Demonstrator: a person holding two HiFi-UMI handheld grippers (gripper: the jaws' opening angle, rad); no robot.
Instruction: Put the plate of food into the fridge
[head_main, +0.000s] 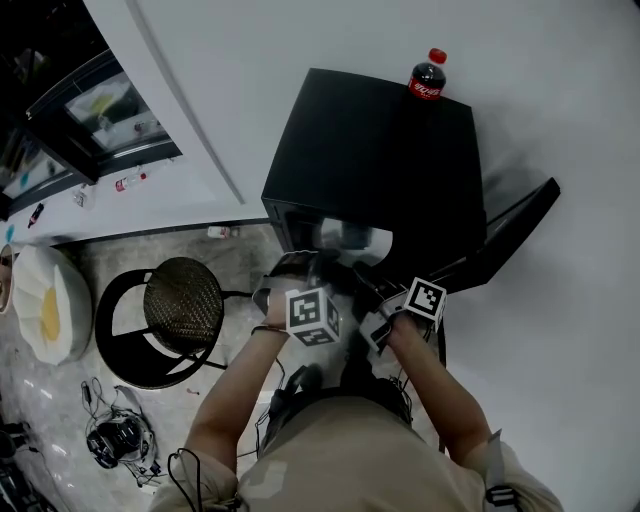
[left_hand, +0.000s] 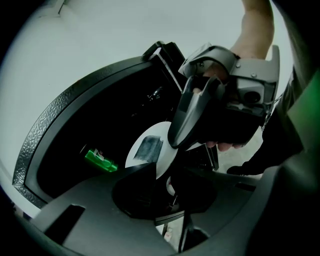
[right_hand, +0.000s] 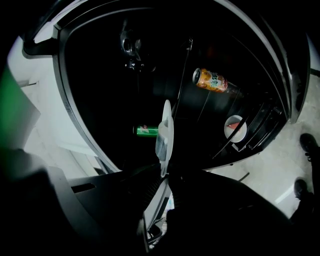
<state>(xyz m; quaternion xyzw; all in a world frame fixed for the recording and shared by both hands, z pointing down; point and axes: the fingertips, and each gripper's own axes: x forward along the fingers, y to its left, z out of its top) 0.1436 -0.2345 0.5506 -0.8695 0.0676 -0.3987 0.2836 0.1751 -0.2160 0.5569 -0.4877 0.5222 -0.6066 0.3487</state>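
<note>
Both grippers hold a white plate of food (left_hand: 150, 150) at the mouth of a small black fridge (head_main: 380, 140). My left gripper (left_hand: 164, 174) is shut on the plate's near rim, and a dark wrapped item lies on the plate. In the right gripper view the plate (right_hand: 165, 135) shows edge-on, with my right gripper (right_hand: 165, 172) shut on its lower rim. The right gripper's body (left_hand: 200, 117) fills the upper right of the left gripper view. From the head view, the plate (head_main: 345, 238) sits in the fridge opening, with the left gripper (head_main: 308, 265) and right gripper (head_main: 368, 290) just before it.
The fridge door (head_main: 510, 235) stands open to the right. Inside lie a green can (right_hand: 146, 130), an orange can (right_hand: 210, 80) and a white tub (right_hand: 235, 127) in the door rack. A cola bottle (head_main: 428, 78) stands on top. A round stool (head_main: 180, 305) is to the left.
</note>
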